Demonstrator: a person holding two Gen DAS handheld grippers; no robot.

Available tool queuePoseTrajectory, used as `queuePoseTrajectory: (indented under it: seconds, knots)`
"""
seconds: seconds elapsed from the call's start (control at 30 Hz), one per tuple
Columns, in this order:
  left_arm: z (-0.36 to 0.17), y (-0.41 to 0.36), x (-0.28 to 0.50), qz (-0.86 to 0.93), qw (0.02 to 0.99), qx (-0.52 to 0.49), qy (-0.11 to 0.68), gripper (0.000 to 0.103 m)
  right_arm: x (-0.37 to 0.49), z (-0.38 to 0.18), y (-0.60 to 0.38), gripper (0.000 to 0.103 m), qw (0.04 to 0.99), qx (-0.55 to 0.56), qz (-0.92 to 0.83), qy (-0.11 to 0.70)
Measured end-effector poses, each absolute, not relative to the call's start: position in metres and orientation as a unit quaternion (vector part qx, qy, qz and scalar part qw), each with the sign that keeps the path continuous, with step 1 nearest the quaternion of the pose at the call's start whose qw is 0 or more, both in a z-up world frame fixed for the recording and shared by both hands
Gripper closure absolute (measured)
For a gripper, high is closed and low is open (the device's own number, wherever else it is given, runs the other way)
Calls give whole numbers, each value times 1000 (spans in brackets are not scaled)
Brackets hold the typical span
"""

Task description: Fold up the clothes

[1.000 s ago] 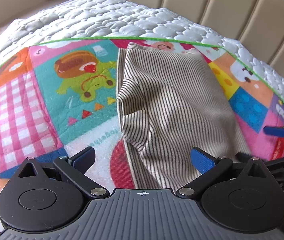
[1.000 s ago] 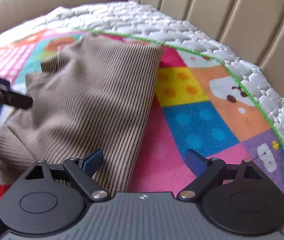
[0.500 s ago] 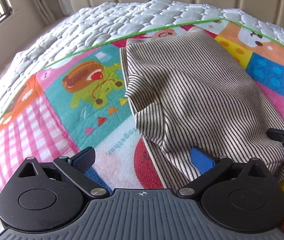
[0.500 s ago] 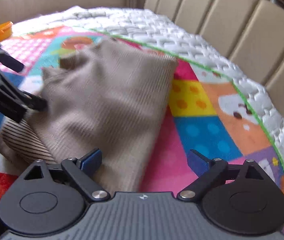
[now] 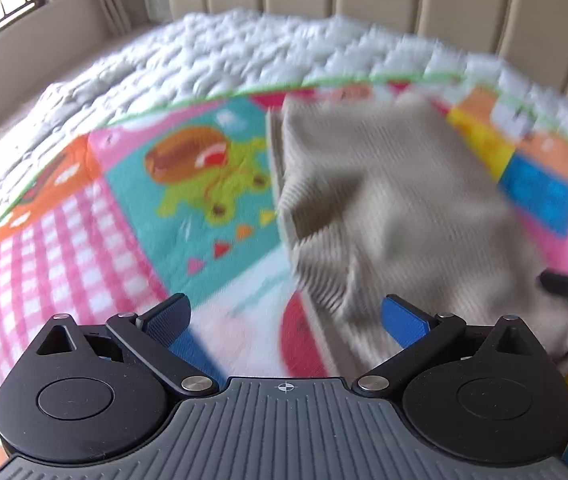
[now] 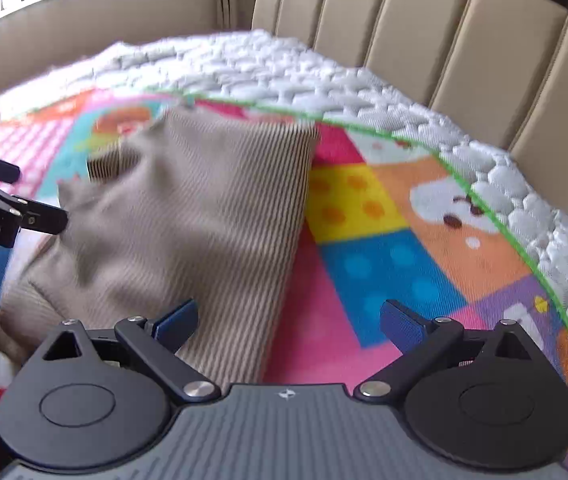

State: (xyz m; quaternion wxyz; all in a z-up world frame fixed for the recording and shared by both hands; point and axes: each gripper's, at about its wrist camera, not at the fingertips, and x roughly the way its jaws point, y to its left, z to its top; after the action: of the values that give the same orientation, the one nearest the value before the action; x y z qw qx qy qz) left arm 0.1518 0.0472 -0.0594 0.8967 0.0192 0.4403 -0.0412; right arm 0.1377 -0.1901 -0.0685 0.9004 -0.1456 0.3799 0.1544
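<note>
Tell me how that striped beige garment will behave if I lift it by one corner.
The striped beige garment will likely go floppy: it already lies in soft humps and creases. It looks like a light ribbed knit, so it should lift easily. The folded layers will probably slide apart on the play mat, since nothing pins them.

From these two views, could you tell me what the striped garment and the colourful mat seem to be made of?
Striped garment: probably a soft ribbed knit, matte; fine beige and dark lines, limp folds. Colourful mat: looks like printed woven fabric, matte; faint weave texture under the cartoon blocks, green trim along its edge.
</note>
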Motion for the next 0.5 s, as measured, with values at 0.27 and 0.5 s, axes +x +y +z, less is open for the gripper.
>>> queuePoseTrajectory:
  seconds: [0.27, 0.5]
  knots:
    - [-56, 31, 208, -101, 894, -93, 428, 0, 136, -76, -183, 4, 899, -193, 146, 364]
    - [-83, 58, 210, -58, 876, -68, 474, 0, 182, -52, -187, 4, 922, -117, 152, 337]
